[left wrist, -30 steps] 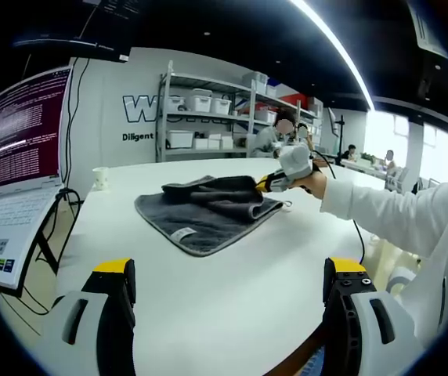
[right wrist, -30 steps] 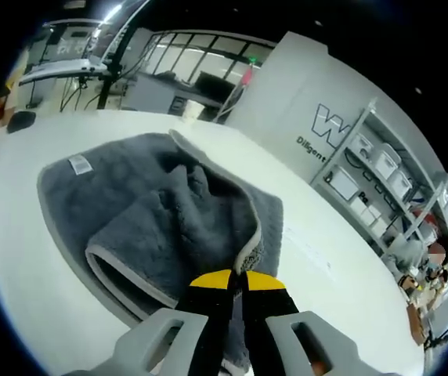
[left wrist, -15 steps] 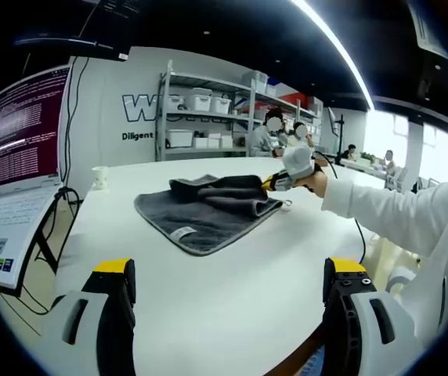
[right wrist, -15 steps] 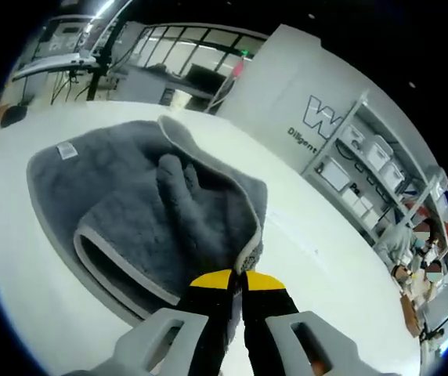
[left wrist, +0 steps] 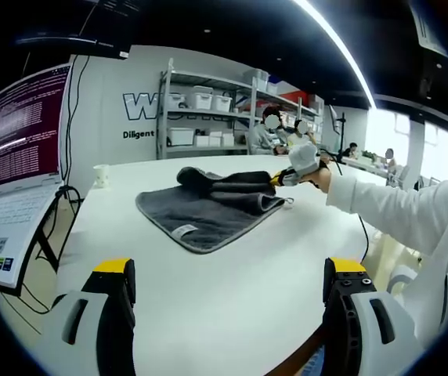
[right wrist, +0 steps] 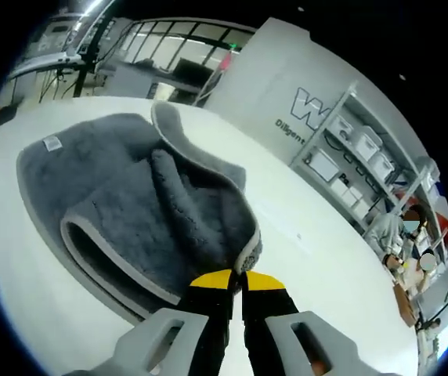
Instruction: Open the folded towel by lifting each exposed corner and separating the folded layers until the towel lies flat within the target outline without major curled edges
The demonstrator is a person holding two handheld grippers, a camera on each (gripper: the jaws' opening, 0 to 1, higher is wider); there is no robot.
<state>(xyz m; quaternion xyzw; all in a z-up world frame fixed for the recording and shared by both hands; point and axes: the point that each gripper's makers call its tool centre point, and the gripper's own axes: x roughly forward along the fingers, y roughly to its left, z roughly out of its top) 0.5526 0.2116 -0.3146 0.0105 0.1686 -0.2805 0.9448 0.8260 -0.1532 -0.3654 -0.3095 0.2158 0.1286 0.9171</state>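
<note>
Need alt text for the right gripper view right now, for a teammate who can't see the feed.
The right gripper, jaws closed, pinches the edge of a folded grey towel and lifts its top layer off the white table. Storage shelves stand behind.

Left gripper [left wrist: 228, 294] sits low and level, its two yellow-tipped jaws standing wide apart with nothing between them. Across in the left gripper view, the right gripper [left wrist: 280, 178] reaches out at the end of a white sleeve [left wrist: 388, 215]. Right gripper's own view has its jaws pinched tight together on the towel [right wrist: 149, 211] edge
</note>
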